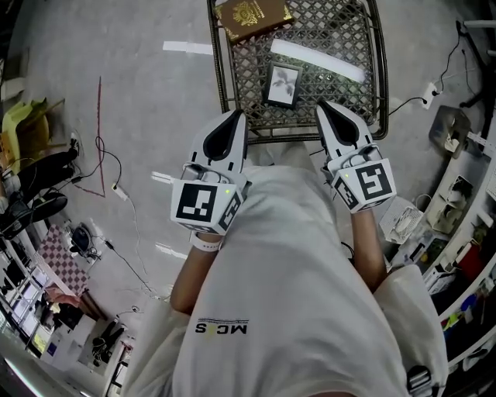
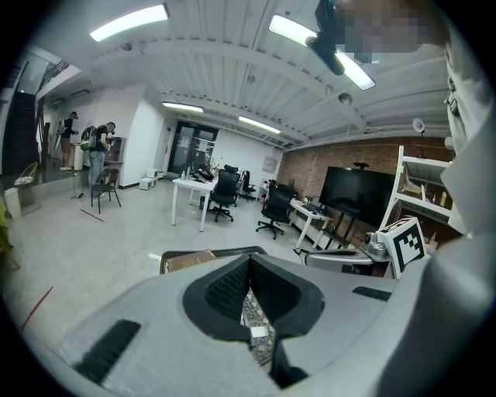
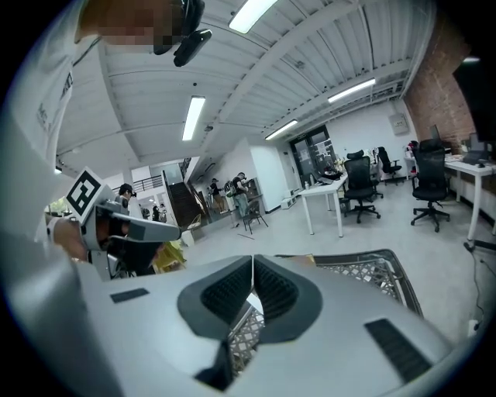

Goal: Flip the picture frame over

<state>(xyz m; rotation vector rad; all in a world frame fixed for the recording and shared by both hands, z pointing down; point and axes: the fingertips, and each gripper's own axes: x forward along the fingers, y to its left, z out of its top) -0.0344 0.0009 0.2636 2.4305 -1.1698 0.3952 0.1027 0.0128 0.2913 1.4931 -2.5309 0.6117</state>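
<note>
A small black picture frame (image 1: 282,84) lies face up on the metal mesh table (image 1: 337,89), showing a plant print. My left gripper (image 1: 237,115) hovers at the table's near edge, left of the frame, with its jaws closed together and empty. On the frame's other side my right gripper (image 1: 322,105) sits at the same edge, also shut on nothing. In the left gripper view the left gripper (image 2: 249,262) points over the mesh, pads touching. In the right gripper view the right gripper (image 3: 253,265) is pressed shut above the mesh table (image 3: 364,267).
A brown book (image 1: 252,17) and a long white bar (image 1: 316,60) share the table behind the frame. Cables and a power strip (image 1: 428,94) lie on the floor. Shelves (image 1: 465,225) stand to the right, clutter (image 1: 31,178) to the left.
</note>
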